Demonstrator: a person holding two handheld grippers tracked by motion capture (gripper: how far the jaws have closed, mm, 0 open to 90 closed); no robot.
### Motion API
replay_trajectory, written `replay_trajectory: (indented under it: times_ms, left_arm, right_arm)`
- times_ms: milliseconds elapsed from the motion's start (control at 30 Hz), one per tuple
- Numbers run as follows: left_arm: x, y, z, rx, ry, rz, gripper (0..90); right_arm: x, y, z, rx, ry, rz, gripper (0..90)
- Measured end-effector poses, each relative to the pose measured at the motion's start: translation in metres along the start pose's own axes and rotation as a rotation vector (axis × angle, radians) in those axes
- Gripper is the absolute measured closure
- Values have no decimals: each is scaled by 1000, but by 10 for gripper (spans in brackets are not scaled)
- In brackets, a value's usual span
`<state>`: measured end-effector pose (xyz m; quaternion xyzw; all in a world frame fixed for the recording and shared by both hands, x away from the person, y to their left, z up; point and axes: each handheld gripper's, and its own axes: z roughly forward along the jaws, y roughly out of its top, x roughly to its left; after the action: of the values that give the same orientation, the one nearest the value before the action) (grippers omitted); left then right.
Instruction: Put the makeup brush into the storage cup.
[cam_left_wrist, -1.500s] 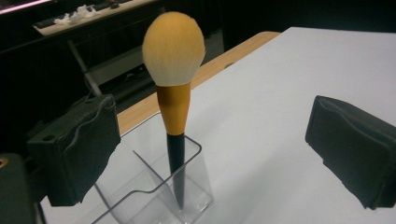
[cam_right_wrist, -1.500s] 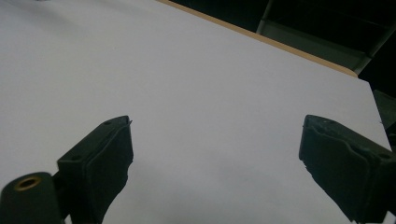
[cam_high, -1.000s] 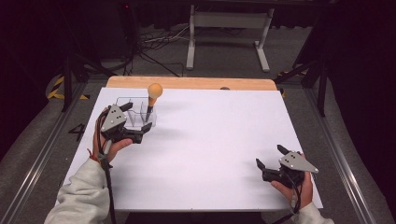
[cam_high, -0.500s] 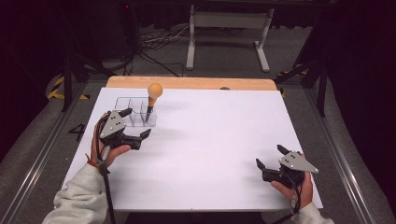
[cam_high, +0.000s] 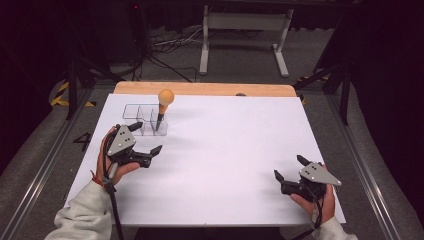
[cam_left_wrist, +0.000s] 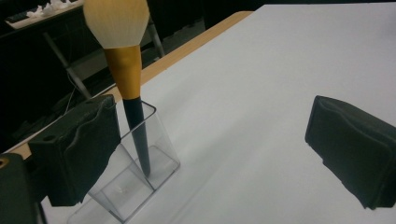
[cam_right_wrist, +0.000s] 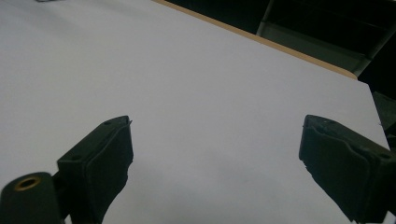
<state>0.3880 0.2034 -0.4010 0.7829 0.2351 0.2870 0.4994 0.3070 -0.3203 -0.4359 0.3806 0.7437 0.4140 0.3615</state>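
Observation:
A makeup brush (cam_high: 163, 106) with a pale orange head and a dark handle stands tilted in the right end cell of a clear plastic organiser (cam_high: 141, 120) at the table's back left. In the left gripper view the brush (cam_left_wrist: 126, 74) rises from the clear organiser (cam_left_wrist: 135, 182) just ahead of the left jaw. My left gripper (cam_high: 147, 138) is open, a little in front of the organiser, holding nothing. At the front right my right gripper (cam_high: 290, 168) rests open and empty over bare white table (cam_right_wrist: 201, 93).
The white table top (cam_high: 220, 150) has a wooden strip (cam_high: 205, 89) along its far edge. Behind the table stand a metal frame (cam_high: 245, 35), cables and dark stands on the floor. Metal rails run along both sides of the table.
My left gripper has drawn back toward the front of the table, away from the organiser and the brush. The right gripper has stayed in place.

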Motion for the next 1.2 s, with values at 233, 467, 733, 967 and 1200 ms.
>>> replay_trajectory:
  times_ms: [233, 467, 733, 967, 1200]
  left_arm:
    - [-5, -2, -3, 6, -8, 7, 39]
    - [-6, -8, -7, 19, -9, 8, 38]
    - [-9, -15, -9, 51, -17, 14, 40]
    - [-10, -22, -12, 69, -22, 18, 41]
    - [-13, -31, -14, 94, -30, 17, 42]
  right_arm:
    - [0, 0, 0, -1, 0, 1, 106]
    - [0, 0, 0, -1, 2, -2, 106]
    - [1, 0, 0, -1, 0, -1, 105]
    - [1, 0, 0, -1, 0, 0, 105]
    - [1, 0, 0, 1, 0, -2, 105]
